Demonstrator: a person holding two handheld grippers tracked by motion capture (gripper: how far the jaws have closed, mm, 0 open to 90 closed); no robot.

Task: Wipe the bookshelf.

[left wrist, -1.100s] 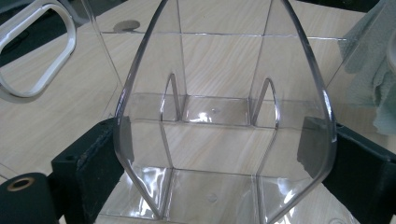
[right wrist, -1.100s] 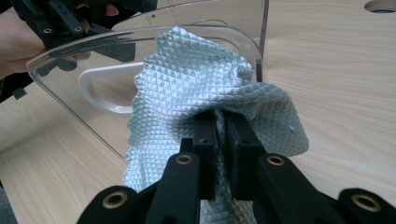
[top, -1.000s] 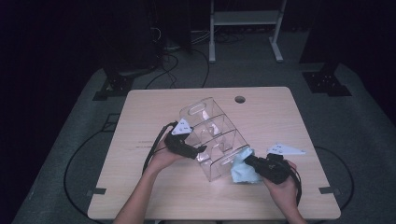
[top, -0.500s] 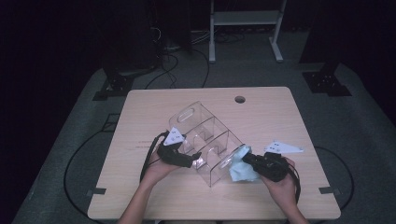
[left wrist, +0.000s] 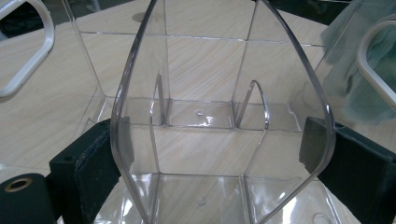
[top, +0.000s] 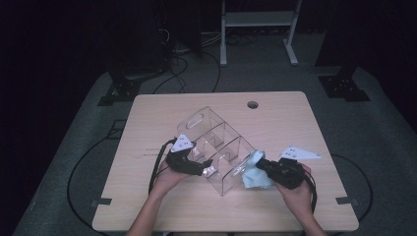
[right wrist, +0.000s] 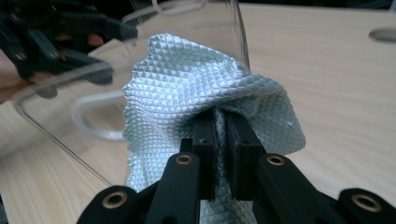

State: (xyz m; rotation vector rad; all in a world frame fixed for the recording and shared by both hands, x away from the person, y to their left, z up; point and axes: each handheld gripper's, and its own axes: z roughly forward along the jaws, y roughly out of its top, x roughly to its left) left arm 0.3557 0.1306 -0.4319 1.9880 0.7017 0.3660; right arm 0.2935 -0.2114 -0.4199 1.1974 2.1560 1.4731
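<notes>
My wide left gripper (top: pixel 204 167) braces the organizer (top: pixel 216 147); my right gripper (top: pixel 260 164), clamped on the cloth (right wrist: pixel 201 93), could topple it by pushing hard.

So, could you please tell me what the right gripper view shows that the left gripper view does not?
Right gripper view: the right gripper pinching the cloth, its diamond weave sharp, beside the organizer's outer wall. Left gripper view: the left gripper spread around the clear organizer's end wall, with the inner dividers. Both share the organizer, the cloth and the wooden table.
</notes>
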